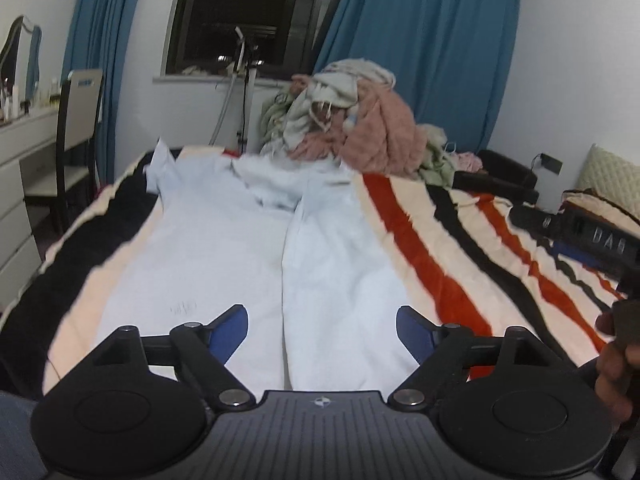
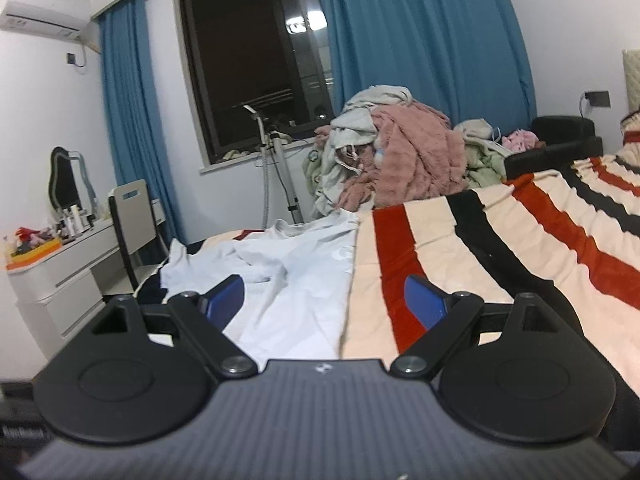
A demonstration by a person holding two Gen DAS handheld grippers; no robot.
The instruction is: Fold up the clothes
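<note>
indoor light, dim-cool | night window (image 2: 256,68) glare | left view blurred — fisheye-bent edges

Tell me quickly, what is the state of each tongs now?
Left tongs: open, holding nothing, above the pale blue cotton shirt.
Right tongs: open, holding nothing.

You are facing a dark window (image 2: 256,68) that is showing night outside and catching a ceiling light's reflection. Blue curtains (image 2: 420,60) are hanging on both sides of it against white walls (image 2: 44,100). Up to the window's left, an air conditioner (image 2: 44,10) is sitting near the ceiling. Below and left of the window, a white dresser (image 2: 60,276) is carrying bottles and a mirror (image 2: 66,178), with a chair (image 2: 134,220) standing beside it. A metal stand (image 2: 280,168) is rising under the sill. Right of the window, a black armchair (image 2: 560,140) is sitting by the wall.
</note>
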